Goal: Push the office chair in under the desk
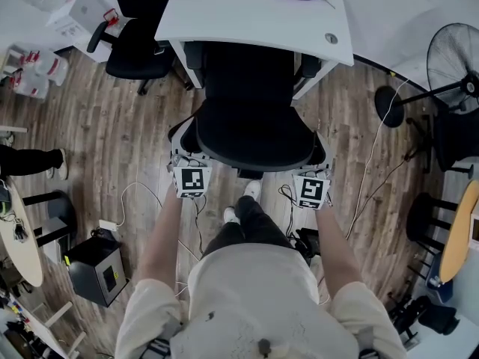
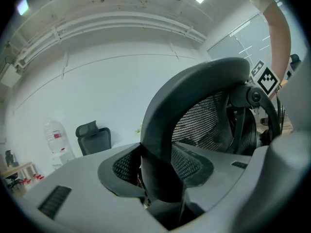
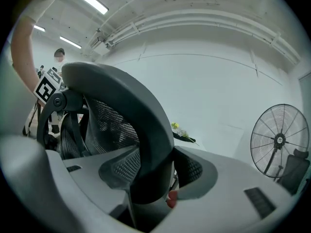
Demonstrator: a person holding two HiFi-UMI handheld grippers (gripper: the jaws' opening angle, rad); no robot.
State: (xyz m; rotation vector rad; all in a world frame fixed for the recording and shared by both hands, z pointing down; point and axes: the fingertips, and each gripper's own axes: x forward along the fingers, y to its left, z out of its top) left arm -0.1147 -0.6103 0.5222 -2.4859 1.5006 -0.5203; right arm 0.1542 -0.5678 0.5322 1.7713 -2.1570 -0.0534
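Left gripper [image 2: 158, 178]: jaws clamped on the backrest rim [image 2: 194, 91], to steer the push.
Right gripper [image 3: 150, 178]: pinching the rim's other side, likely for an even shove.
Office chair [image 1: 251, 126]: seat partly under the desk [image 1: 247, 10].

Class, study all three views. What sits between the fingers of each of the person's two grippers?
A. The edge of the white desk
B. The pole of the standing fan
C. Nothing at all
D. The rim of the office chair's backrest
D: in each gripper view the dark backrest rim runs between the fingers, with the left gripper and the right gripper both clamped on it.
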